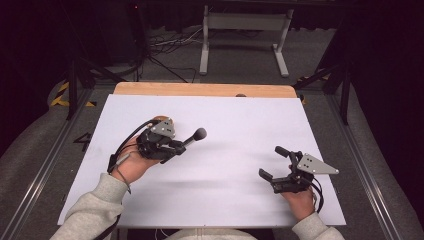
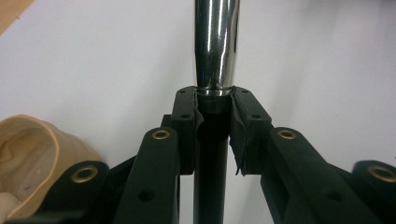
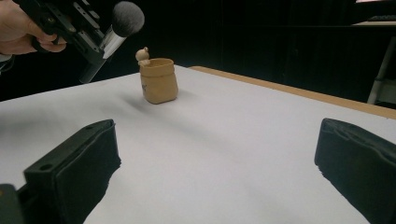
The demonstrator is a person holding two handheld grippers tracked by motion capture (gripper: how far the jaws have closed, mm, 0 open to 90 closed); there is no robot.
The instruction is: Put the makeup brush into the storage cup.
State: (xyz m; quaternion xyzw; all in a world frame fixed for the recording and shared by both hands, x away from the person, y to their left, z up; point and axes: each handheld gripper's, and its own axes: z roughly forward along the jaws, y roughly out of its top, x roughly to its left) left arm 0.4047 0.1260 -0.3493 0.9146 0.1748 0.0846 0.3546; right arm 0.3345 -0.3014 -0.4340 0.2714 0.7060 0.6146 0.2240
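White table, makeup brush (chrome ferrule, grey bristles), tan pot

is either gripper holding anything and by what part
The left gripper is shut on a makeup brush, clamped on its handle where the black grip meets the chrome ferrule. The right gripper is open and holds nothing.

A white sheet covers the wooden table. On its left part stands a small tan sack-shaped pot; the black-handled makeup brush hangs just beside it, above the sheet.
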